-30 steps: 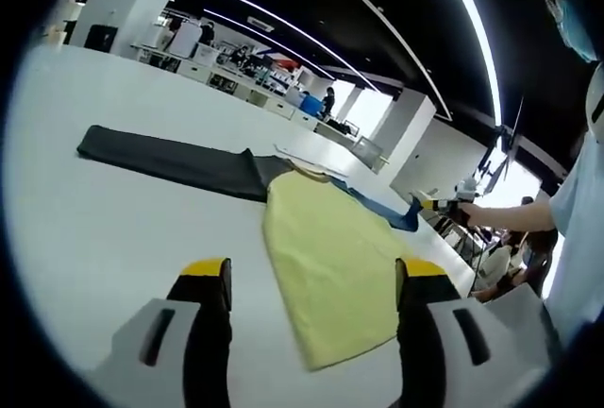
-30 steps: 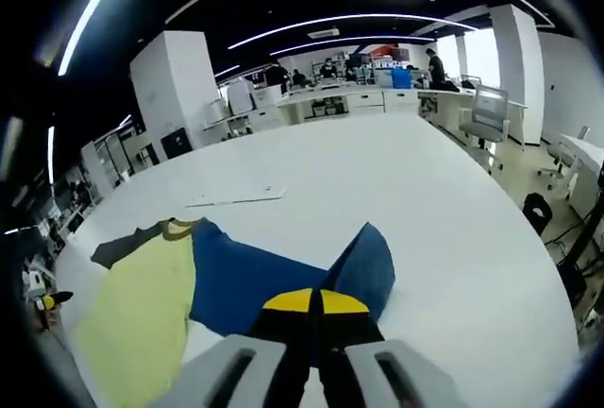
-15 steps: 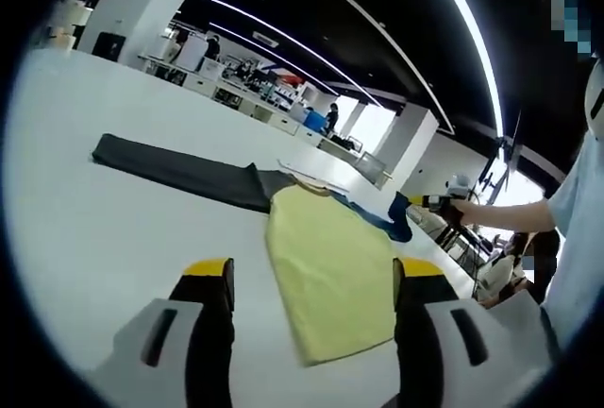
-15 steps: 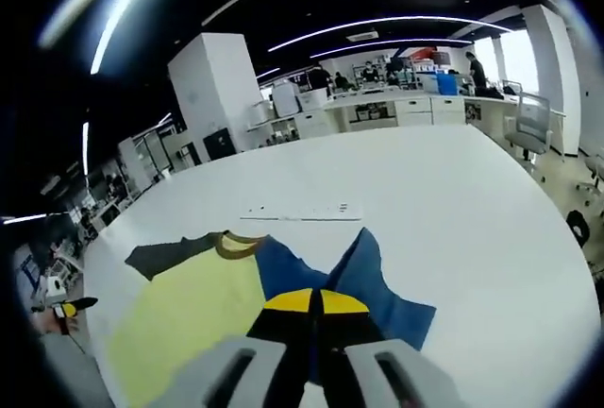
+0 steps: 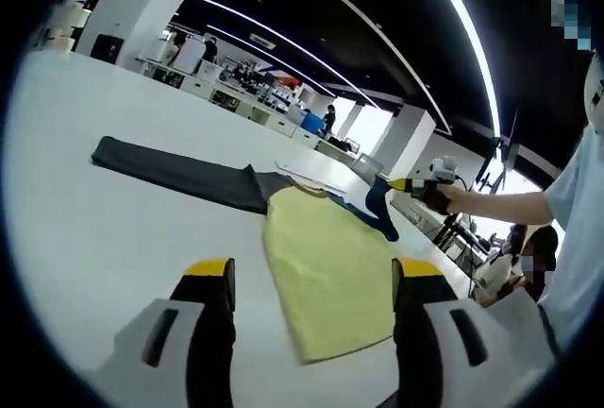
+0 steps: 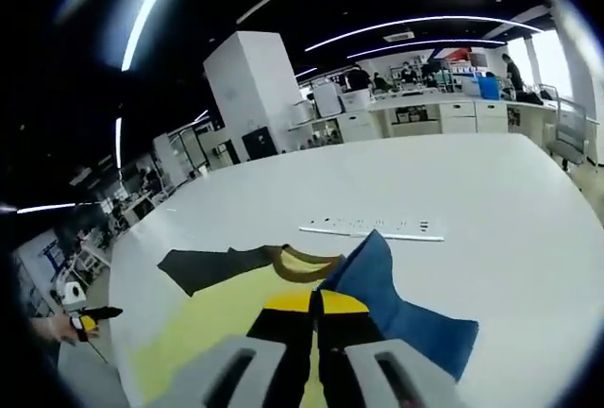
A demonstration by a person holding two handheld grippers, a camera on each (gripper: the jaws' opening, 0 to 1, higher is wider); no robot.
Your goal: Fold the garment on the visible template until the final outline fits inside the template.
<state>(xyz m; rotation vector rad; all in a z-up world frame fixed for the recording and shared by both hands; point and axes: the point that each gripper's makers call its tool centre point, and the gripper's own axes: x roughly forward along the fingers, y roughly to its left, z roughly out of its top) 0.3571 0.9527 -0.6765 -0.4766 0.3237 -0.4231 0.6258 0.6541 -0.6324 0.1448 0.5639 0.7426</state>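
Your right gripper [image 6: 315,302], fingers closed on the blue sleeve [image 6: 373,276], lifts it over the garment [image 5: 326,262] lying on the surface [image 5: 113,229] for folding, while your left gripper [image 5: 314,280] hovers wide open, empty.

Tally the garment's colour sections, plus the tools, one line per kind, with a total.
Dark grey sleeve: 1
Yellow body panel: 1
Blue sleeve: 1
Tools: 2, the left tool and the right tool
Total: 5
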